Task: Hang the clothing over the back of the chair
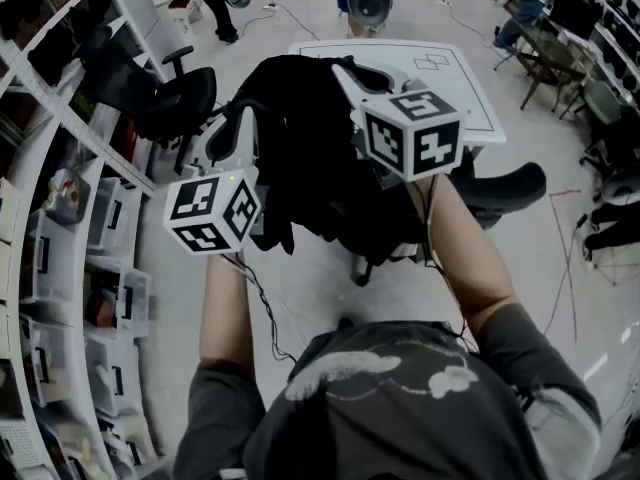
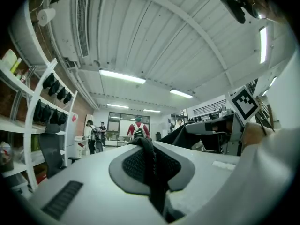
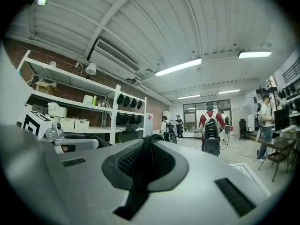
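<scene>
Chair [image 1: 512, 184] mostly behind black clothing [image 1: 300, 128]

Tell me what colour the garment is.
The garment is plain black; the head view shows it best.

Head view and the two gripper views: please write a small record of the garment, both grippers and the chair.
garment: black clothing, held up between both grippers
left gripper: shut on the clothing
right gripper: shut on the clothing
chair: black office chair, below the clothing, partly hidden
task state: clothing not yet hung
</scene>
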`<state>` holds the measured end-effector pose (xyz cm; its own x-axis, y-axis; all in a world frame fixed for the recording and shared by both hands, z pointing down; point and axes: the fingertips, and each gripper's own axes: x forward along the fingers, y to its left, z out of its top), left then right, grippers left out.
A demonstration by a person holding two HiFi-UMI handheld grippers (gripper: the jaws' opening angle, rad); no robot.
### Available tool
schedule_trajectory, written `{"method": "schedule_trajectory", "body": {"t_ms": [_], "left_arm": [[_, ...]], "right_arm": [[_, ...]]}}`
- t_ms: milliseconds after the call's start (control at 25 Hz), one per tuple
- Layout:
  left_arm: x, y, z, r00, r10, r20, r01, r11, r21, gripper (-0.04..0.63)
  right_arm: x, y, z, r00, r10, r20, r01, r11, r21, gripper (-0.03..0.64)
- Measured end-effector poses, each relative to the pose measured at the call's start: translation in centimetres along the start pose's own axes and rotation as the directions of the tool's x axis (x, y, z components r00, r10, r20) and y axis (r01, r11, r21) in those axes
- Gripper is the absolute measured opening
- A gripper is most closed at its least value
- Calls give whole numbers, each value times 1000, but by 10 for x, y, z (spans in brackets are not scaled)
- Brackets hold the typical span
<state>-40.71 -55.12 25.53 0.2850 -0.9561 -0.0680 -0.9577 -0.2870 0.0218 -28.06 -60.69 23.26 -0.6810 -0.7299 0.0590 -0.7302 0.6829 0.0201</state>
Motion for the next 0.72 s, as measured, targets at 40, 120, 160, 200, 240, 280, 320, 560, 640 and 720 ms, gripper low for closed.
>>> {"method": "schedule_trajectory", "body": {"t_ms": [40,120,160,200,240,280,320,560,640,720], "left_arm": [[11,-13,6,1000,-29,10,28,1000,3,0],[29,-43,16,996,-91,25,91,996,19,0],[36,-59,21,992,-121,29,120,992,31,0],[43,-73,24,989,-146,30,145,988,44,0],[48,-87,27,985,-168,30,166,985,55,0],[53,-98,30,982,-187,30,185,981,63,0],[58,-109,32,979,-203,30,201,977,68,0],[78,-166,41,963,-269,13,266,958,111,0],[81,-184,42,959,-283,6,280,952,127,0],[83,-196,41,958,-288,-4,285,947,147,0]], "right_arm": [[-10,-14,6,1000,-24,3,24,1000,-2,-5],[-33,-43,17,997,-71,9,71,997,-5,-5],[-45,-58,21,996,-94,9,94,996,-1,-5],[-56,-74,24,993,-114,8,114,993,6,-5],[-68,-89,26,991,-133,7,133,991,13,-5],[-79,-103,29,988,-152,8,152,988,18,-5],[-89,-116,31,985,-171,10,171,985,20,-5],[-141,-178,31,966,-257,20,256,966,41,-5],[-161,-195,32,958,-285,37,283,958,53,-5],[-180,-213,37,948,-314,62,310,949,56,-5]]}}
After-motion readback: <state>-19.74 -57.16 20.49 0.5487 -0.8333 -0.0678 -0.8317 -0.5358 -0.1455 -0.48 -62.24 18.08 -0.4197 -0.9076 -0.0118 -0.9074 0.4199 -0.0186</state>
